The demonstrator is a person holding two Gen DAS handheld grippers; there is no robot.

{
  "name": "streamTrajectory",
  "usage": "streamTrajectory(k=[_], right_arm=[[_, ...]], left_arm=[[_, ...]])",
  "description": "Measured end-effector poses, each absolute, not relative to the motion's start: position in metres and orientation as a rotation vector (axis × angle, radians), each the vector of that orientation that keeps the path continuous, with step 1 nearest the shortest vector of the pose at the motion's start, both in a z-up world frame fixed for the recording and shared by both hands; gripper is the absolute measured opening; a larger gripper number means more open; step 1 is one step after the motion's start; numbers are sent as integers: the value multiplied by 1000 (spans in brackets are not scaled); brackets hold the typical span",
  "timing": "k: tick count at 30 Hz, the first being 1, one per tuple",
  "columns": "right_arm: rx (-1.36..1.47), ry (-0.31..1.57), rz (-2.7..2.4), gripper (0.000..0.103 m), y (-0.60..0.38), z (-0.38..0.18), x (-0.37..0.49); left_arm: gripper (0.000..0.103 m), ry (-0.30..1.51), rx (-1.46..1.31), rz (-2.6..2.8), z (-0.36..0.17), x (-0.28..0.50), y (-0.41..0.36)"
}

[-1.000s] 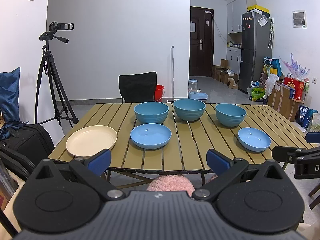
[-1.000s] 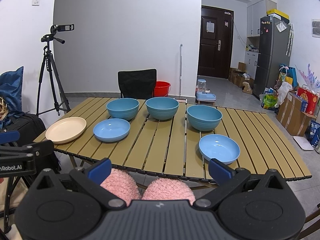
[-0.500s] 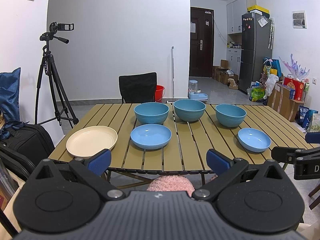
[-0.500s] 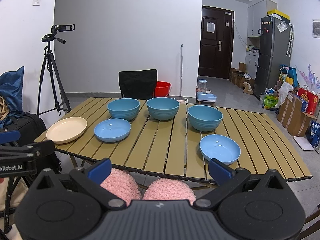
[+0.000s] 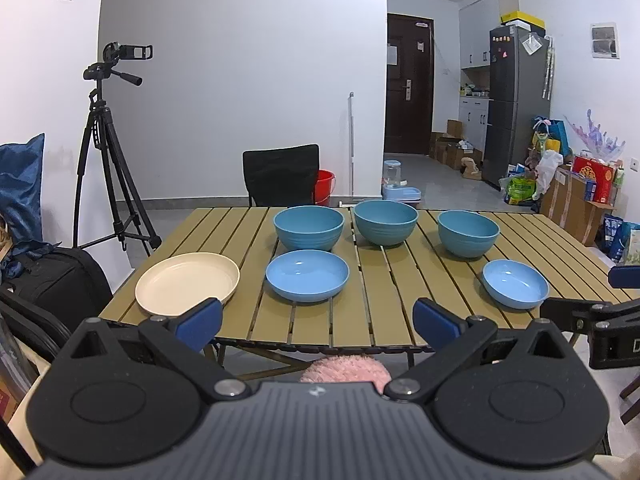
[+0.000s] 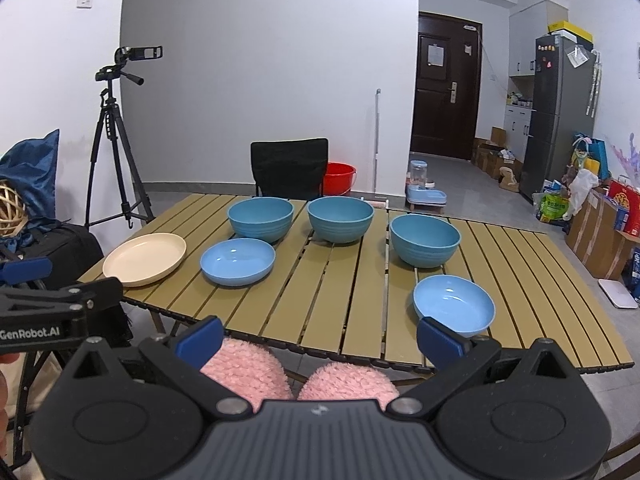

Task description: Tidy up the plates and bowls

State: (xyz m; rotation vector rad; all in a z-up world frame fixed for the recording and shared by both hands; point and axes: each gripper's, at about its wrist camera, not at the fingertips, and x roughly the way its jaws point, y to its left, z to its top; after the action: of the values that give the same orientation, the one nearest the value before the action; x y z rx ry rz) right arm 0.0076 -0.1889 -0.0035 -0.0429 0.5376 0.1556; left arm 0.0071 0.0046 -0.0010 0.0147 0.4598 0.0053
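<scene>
On the slatted wooden table (image 5: 392, 320) stand three deep blue bowls in a back row: left (image 5: 308, 227), middle (image 5: 385, 222), right (image 5: 468, 233). In front of them lie a cream plate (image 5: 187, 283), a shallow light-blue dish (image 5: 307, 274) and a second shallow light-blue dish (image 5: 515, 283). My left gripper (image 5: 318, 322) is open, held off the table's near edge with nothing between its fingers. My right gripper (image 6: 320, 336) is also open and empty, its right fingertip just short of the near dish (image 6: 454, 305). The cream plate (image 6: 145, 259) sits far left in the right wrist view.
A black chair (image 5: 281, 180) stands behind the table with a red bucket (image 5: 326, 186) beside it. A camera tripod (image 5: 108, 152) and dark luggage (image 5: 56, 280) are at the left. Pink fluffy slippers (image 6: 296, 372) show below the table's near edge. Boxes and bags line the right wall.
Both grippers have drifted very slightly nearer the table; the dishes have not moved and both grippers stay open.
</scene>
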Motion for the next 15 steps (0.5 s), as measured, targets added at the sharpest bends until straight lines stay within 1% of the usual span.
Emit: streamTrajectory(k=[15], right_arm=[[-86,548,244,103,-163,-2,50]], left_arm=[[103,478,-36,98,0,45,36]])
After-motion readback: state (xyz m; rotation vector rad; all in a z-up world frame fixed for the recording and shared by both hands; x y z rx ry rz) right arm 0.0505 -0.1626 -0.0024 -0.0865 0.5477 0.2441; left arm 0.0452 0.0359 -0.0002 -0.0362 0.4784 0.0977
